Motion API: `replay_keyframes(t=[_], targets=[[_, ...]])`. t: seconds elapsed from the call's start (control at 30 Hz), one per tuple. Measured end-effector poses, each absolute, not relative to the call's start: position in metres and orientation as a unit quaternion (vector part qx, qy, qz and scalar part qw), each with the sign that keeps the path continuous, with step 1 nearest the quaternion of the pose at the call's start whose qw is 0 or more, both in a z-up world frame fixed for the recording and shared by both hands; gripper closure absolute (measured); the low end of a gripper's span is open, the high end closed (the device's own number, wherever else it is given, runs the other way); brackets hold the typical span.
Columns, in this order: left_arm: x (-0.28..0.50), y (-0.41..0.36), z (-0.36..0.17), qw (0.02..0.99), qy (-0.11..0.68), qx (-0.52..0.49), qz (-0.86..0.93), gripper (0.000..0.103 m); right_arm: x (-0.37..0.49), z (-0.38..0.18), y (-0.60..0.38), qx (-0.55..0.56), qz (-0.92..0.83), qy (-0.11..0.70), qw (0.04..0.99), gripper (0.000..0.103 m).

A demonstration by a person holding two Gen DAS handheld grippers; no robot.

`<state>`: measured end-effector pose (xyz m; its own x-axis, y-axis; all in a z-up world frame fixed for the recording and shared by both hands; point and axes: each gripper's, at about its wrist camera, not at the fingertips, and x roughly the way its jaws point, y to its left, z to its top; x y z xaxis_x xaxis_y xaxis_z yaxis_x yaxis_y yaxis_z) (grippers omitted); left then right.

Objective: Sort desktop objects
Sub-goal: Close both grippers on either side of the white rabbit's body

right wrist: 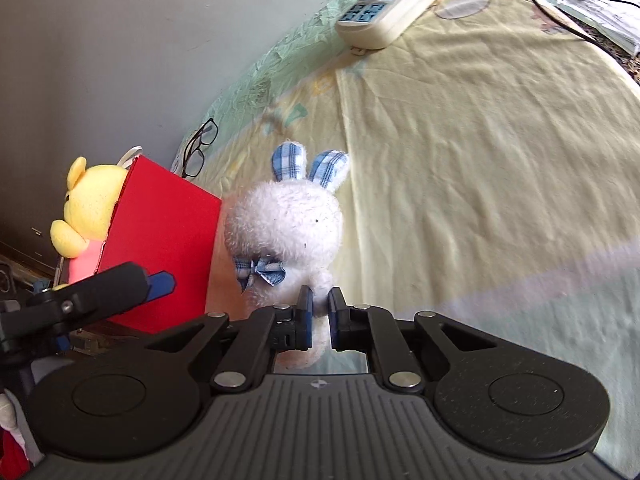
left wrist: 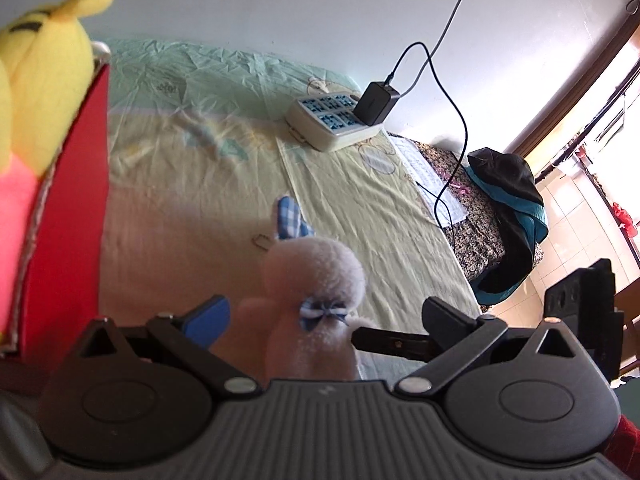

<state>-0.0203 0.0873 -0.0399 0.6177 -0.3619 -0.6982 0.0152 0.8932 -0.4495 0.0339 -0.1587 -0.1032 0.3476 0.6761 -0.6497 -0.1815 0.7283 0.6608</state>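
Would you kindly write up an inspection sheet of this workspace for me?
Surface: wrinkled yellow-green sheet.
Job's things: white plush rabbit beside the red box; yellow plush bear in that box.
Clutter: glasses by the wall; white power strip carrying a black adapter; dark clothing off the edge.
Grippers: right tongs shut on the rabbit's lower body; left tongs open around it.
Cables: black cable runs from the adapter.
Surroundings: pale wall, bright tiled floor.

rabbit [right wrist: 286, 224]: white, blue-check ears and bow | bear [right wrist: 90, 204]: yellow | box [right wrist: 160, 240]: red | sheet [right wrist: 480, 160]: pale yellow-green | glasses [right wrist: 200, 148]: black
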Motion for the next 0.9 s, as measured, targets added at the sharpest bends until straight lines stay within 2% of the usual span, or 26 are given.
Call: replay_keyframes(t=[0.07,0.23,0.3,0.33,0.37,0.63,0.73,0.9], targets=[[-0.013,0.087,-0.051,0.868,0.433,-0.219,-0.106,0.001,0.033,-0.106,-0.168,0.263,0.263,0.499,0.783,0.083],[0.002,0.083,-0.069,0.865,0.443,-0.216,-0.095,0.001,0.041,-0.102,-0.189,0.333,0.247,0.466,0.782,0.072],[0.007,0.080,-0.076,0.860,0.453,-0.216,-0.098,0.004,0.047,-0.101,-0.187,0.352,0.254,0.462,0.773,0.062],[0.009,0.079,-0.079,0.856,0.457,-0.218,-0.104,0.007,0.050,-0.102,-0.184,0.356,0.259,0.464,0.769,0.052],[0.010,0.078,-0.081,0.853,0.461,-0.219,-0.107,0.008,0.053,-0.103,-0.180,0.357,0.263,0.468,0.765,0.046],[0.017,0.083,-0.097,0.845,0.480,-0.219,-0.087,0.022,0.079,-0.119,-0.153,0.372,0.283,0.496,0.731,0.044],[0.019,0.082,-0.096,0.848,0.478,-0.215,-0.083,0.023,0.080,-0.120,-0.144,0.357,0.294,0.501,0.732,0.040],[0.023,0.074,-0.094,0.851,0.480,-0.197,-0.080,0.021,0.080,-0.122,-0.139,0.356,0.304,0.503,0.726,0.043]])
